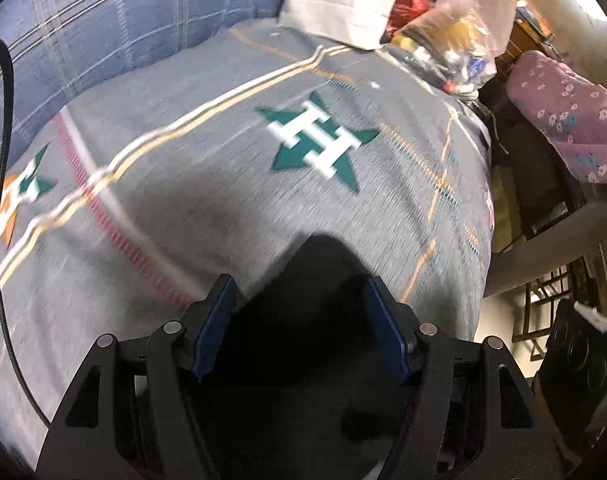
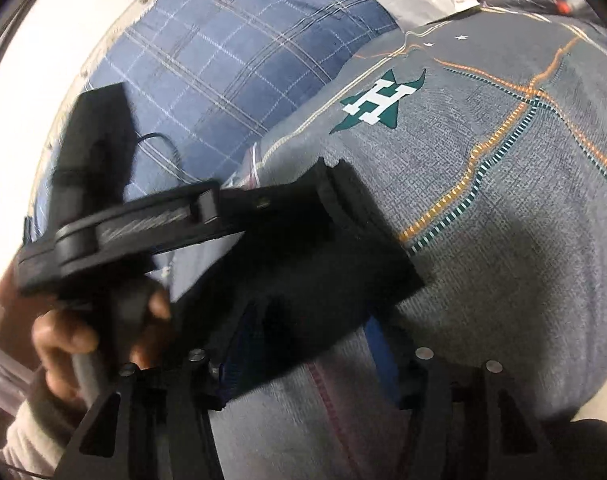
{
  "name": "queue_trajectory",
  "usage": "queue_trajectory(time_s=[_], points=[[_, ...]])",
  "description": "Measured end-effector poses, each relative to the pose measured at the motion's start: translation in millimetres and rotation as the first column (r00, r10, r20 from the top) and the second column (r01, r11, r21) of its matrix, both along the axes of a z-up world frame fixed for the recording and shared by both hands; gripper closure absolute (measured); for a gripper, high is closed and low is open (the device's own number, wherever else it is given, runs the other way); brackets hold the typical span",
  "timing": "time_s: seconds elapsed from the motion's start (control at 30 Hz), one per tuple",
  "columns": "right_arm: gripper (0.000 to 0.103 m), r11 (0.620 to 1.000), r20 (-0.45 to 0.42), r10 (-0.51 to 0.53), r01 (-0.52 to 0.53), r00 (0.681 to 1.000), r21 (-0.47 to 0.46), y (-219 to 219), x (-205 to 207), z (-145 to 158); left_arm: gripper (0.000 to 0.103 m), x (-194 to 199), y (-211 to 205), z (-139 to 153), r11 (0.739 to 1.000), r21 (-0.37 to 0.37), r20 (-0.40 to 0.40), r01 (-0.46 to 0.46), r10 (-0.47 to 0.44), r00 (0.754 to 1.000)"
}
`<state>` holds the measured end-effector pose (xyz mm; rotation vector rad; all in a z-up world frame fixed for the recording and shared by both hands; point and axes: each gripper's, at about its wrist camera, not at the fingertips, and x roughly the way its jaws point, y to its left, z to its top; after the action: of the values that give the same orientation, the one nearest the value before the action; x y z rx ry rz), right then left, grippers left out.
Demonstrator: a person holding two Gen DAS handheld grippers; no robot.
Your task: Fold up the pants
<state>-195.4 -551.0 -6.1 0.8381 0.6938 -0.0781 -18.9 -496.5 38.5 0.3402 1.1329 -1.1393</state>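
Black pants (image 2: 303, 264) are on the bed, lying on the grey star-print bedspread (image 1: 223, 200), bunched into a compact dark mass directly in front of both claws.

Left claw (image 1: 299, 320): jaws spread, black cloth fills the gap between the blue pads (image 1: 217, 328); can't tell if it's pinching or just sitting over it.

Right claw (image 2: 303, 356): jaws also apart, pants edge lying across the near pad; grip state unclear too. Left tool and the hand (image 2: 75, 340) holding it sit close on the left of that view.

Risks:
- black on black, layers unreadable → may grab one layer, fold goes skewed
- claws crowded together → collision
- bedspread snagged with the cloth
- cable (image 1: 1, 160) dragging
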Motion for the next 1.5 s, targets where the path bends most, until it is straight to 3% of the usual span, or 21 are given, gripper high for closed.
queue_trajectory(time_s=[0.1,0.2,0.27,0.33,0.4,0.5,0.67,0.8,0.9,1.0,1.07,1.1,1.13,1.2,1.3,1.33,1.43,1.5], points=[[0.046,0.999,0.035,-0.026,0.025,0.999,0.022,-2.6,-0.5,-2.6,0.037,-5.0,-9.2,-2.1,0.997,-0.034,-0.020,0.067,-0.068,0.997],[0.046,0.998,0.068,-0.049,0.046,0.997,0.050,-5.3,0.9,-4.8,0.055,-20.8,-13.9,-3.7,0.991,-0.004,0.094,0.136,-0.135,0.986],[0.059,0.998,0.074,-0.045,0.042,0.996,0.036,-7.3,4.4,-5.1,0.076,-24.2,-13.9,-4.9,0.987,-0.010,0.098,0.163,-0.161,0.982],[0.088,0.999,0.055,-0.033,0.032,0.998,0.020,-6.6,11.9,-6.2,0.083,-22.9,-14.0,-5.1,0.987,-0.016,0.081,0.160,-0.159,0.984],[0.091,1.000,0.059,-0.027,0.027,0.998,0.001,-4.2,13.1,-2.4,0.085,-20.7,-10.7,-2.2,0.988,-0.027,0.073,0.150,-0.148,0.986],[0.092,0.996,0.084,0.021,-0.014,0.996,-0.083,4.0,13.8,16.1,0.086,-19.7,4.0,14.7,0.986,-0.089,0.061,0.138,-0.133,0.989],[0.092,0.975,0.161,0.116,-0.082,0.980,-0.205,30.6,11.3,62.1,0.086,-9.6,54.2,69.4,0.972,-0.220,0.074,0.079,-0.065,0.995],[0.093,0.929,0.211,0.245,-0.167,0.946,-0.330,76.2,18.2,102.4,0.086,4.4,124.1,103.4,0.952,-0.306,0.080,-0.006,0.032,0.996],[0.093,0.886,0.210,0.350,-0.250,0.913,-0.391,116.2,34.4,112.7,0.086,16.6,180.0,105.7,0.939,-0.329,0.057,-0.099,0.125,0.991],[0.092,0.824,0.166,0.468,-0.360,0.868,-0.437,165.3,53.5,104.4,0.085,34.2,245.0,89.0,0.913,-0.314,0.015,-0.260,0.279,0.960],[0.089,0.785,0.111,0.539,-0.450,0.835,-0.425,201.7,73.1,82.6,0.076,43.8,284.7,69.3,0.891,-0.268,-0.023,-0.367,0.374,0.927],[0.079,0.773,0.080,0.560,-0.486,0.825,-0.408,212.4,79.3,73.8,0.061,44.9,299.6,60.5,0.879,-0.243,-0.036,-0.409,0.413,0.910],[0.062,0.757,0.034,0.590,-0.537,0.807,-0.373,225.8,86.7,61.8,0.053,45.6,315.0,52.8,0.866,-0.218,-0.047,-0.451,0.452,0.891],[0.058,0.719,-0.035,0.652,-0.633,0.757,-0.287,243.0,95.4,45.1,0.053,42.0,338.4,43.6,0.844,-0.198,-0.053,-0.499,0.499,0.865],[0.058,0.687,0.025,0.702,-0.669,0.711,-0.282,238.6,81.4,57.8,0.047,29.8,362.2,37.1,0.811,-0.202,-0.074,-0.549,0.546,0.834],[0.057,0.692,0.037,0.696,-0.657,0.717,-0.299,231.7,75.9,64.4,0.043,24.4,365.0,35.8,0.804,-0.203,-0.082,-0.558,0.554,0.828],[0.054,0.778,0.076,0.582,-0.527,0.810,-0.343,188.8,66.3,81.2,0.041,9.3,360.8,32.5,0.808,-0.202,-0.058,-0.553,0.554,0.831],[0.054,0.818,0.066,0.515,-0.467,0.855,-0.336,166.9,69.5,80.6,0.041,-2.1,350.3,30.4,0.820,-0.192,-0.030,-0.539,0.544,0.838]])
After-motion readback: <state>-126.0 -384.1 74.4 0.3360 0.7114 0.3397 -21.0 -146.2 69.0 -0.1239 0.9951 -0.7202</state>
